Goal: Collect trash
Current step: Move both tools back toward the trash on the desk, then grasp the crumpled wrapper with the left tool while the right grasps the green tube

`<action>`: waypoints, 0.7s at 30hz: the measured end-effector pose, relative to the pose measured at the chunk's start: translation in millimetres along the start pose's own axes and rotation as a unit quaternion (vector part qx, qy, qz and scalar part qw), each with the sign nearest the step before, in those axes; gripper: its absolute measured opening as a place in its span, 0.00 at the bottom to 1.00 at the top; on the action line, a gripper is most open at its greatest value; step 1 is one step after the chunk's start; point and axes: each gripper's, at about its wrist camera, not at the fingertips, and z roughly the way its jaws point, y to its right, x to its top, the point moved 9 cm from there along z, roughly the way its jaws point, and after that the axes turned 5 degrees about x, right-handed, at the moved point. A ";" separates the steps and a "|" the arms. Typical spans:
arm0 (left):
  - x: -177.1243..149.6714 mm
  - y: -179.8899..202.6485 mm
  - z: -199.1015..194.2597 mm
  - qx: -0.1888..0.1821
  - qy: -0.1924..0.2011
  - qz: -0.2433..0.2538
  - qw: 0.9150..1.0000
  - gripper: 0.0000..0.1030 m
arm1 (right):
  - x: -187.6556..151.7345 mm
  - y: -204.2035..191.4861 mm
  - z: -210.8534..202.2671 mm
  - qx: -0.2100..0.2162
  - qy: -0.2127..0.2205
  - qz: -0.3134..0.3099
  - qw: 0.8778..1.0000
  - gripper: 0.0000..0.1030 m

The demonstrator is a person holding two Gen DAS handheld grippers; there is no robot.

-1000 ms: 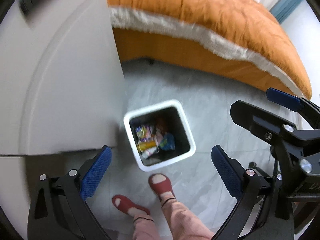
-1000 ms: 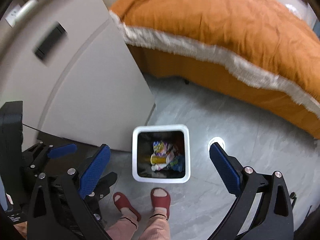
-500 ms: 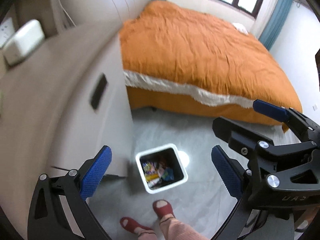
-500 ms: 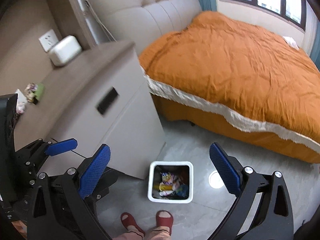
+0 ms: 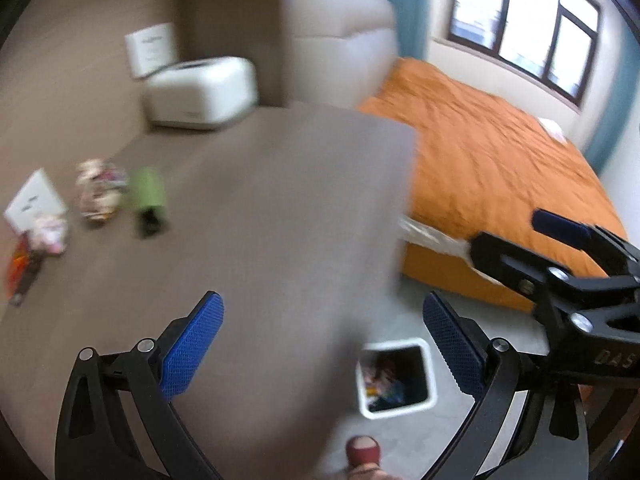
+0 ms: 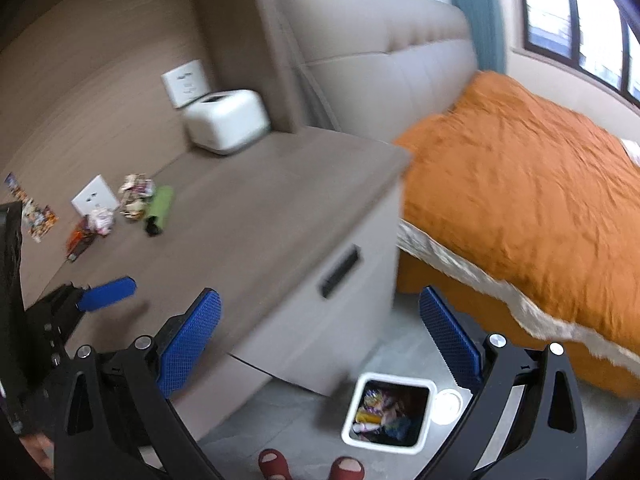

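We hold left gripper [image 5: 322, 344] and right gripper [image 6: 320, 342] both spread wide, empty; wrappers [image 6: 136, 196] far left on nightstand [image 6: 280, 216], bin [image 6: 390, 410] near; no writing legible.

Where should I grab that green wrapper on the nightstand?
Take the green wrapper across the middle of its long body, coming down from above. It lies flat on the nightstand, narrow enough for an open tool. A crumpled wrapper sits close on one side, so favour the free side. Blur hides finer shape.
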 end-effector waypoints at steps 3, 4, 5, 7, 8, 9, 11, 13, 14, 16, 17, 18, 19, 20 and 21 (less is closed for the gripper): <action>8.7 -51.8 -2.8 0.042 0.009 -0.032 0.999 0.95 | 13.1 -31.9 14.5 0.026 -0.001 -0.019 0.999 0.96; 10.0 -62.1 -4.4 0.049 0.012 -0.040 0.998 0.95 | 18.0 -42.0 19.9 0.035 0.000 -0.023 0.999 0.96; 12.8 -77.0 -7.0 0.055 0.016 -0.050 0.997 0.95 | 22.0 -48.5 24.0 0.039 0.001 -0.028 0.999 0.96; 20.1 -104.7 -10.8 0.071 0.026 -0.068 0.995 0.95 | 30.1 -65.1 33.6 0.045 0.002 -0.043 0.998 0.96; 20.6 -112.4 -12.9 0.077 0.030 -0.073 0.994 0.95 | 34.9 -75.2 39.7 0.050 0.002 -0.050 0.997 0.96; 23.6 -125.6 -13.7 0.086 0.034 -0.079 0.993 0.95 | 37.7 -82.4 44.3 0.055 0.001 -0.055 0.997 0.96; 27.8 -146.0 -13.4 0.100 0.039 -0.091 0.990 0.95 | 44.4 -100.5 56.9 0.067 -0.003 -0.065 0.996 0.96; 33.3 -164.5 -11.6 0.111 0.043 -0.101 0.988 0.95 | 48.9 -116.2 68.1 0.075 -0.007 -0.077 0.994 0.96; 36.7 -174.6 -11.3 0.118 0.046 -0.106 0.986 0.95 | 51.7 -124.7 74.9 0.079 -0.009 -0.085 0.993 0.96; 43.3 -194.2 -8.5 0.130 0.050 -0.116 0.983 0.95 | 55.7 -138.0 85.7 0.083 -0.011 -0.097 0.992 0.96; 46.9 -201.3 -5.7 0.133 0.050 -0.118 0.983 0.95 | 57.8 -146.0 93.9 0.085 -0.014 -0.105 0.991 0.96; 49.7 -207.6 -3.5 0.136 0.050 -0.121 0.982 0.95 | 59.2 -152.8 101.7 0.086 -0.017 -0.113 0.990 0.96; 54.6 -216.8 1.9 0.139 0.050 -0.125 0.981 0.95 | 60.2 -156.6 107.0 0.085 -0.019 -0.117 0.989 0.96; 57.8 -221.8 6.2 0.138 0.049 -0.127 0.981 0.95 | 60.9 -162.8 116.4 0.083 -0.023 -0.125 0.988 0.96; 61.0 -224.5 10.3 0.137 0.048 -0.127 0.981 0.95 | 61.2 -168.3 125.9 0.081 -0.028 -0.131 0.988 0.96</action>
